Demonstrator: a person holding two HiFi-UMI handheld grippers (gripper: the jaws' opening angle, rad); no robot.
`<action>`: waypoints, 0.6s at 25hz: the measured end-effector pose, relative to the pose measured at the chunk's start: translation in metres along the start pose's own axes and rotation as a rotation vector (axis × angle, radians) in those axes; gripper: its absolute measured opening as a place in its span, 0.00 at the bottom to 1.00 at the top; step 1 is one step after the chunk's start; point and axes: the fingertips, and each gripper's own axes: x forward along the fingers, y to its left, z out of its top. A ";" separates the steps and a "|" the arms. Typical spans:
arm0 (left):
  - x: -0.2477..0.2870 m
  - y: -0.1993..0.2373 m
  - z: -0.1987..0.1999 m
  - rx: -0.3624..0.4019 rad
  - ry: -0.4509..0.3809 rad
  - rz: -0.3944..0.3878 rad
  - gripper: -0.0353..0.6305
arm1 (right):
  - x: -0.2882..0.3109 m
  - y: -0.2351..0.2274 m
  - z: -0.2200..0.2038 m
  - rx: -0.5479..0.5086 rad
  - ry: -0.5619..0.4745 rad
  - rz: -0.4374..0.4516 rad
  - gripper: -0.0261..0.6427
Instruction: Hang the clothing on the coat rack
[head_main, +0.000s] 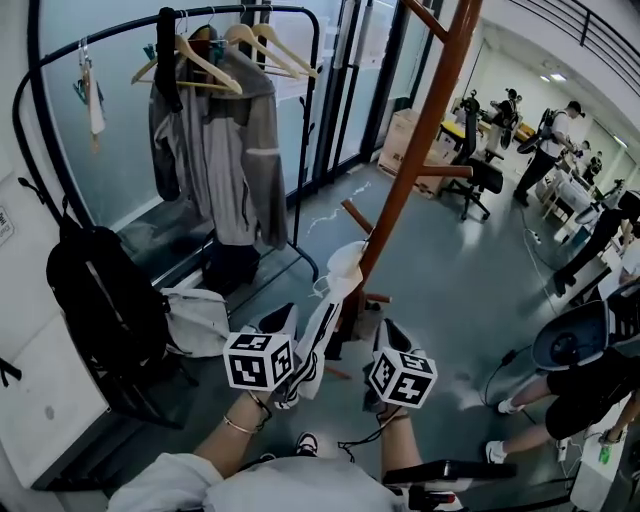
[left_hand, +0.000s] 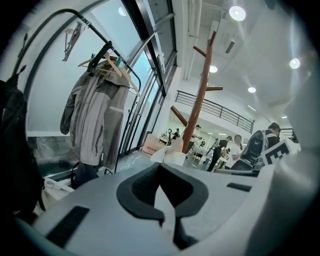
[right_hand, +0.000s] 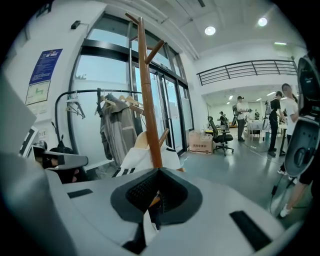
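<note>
Open grey floor (head_main: 450, 270) lies to the right of the brown coat rack (head_main: 415, 150). To its left, a black clothes rail (head_main: 300, 10) with a grey jacket (head_main: 225, 150) and a black backpack (head_main: 100, 300) crowd in. The left tongs (left_hand: 167, 207) are pinched shut on the white striped garment (head_main: 335, 285), which hangs against the rack's lower pole. The right tongs (right_hand: 152, 205) are closed on a strip of the same cloth. The print on a blue wall poster (right_hand: 42, 65) is too small to read.
</note>
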 end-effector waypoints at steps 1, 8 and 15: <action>0.000 0.000 0.001 0.001 -0.001 -0.005 0.06 | 0.000 0.001 0.001 -0.003 -0.001 -0.001 0.07; -0.001 0.000 0.003 0.015 0.000 -0.009 0.06 | 0.000 0.007 0.004 -0.003 -0.009 0.004 0.07; -0.001 -0.003 0.004 0.022 0.003 -0.011 0.06 | -0.001 0.006 0.006 0.007 -0.010 0.010 0.07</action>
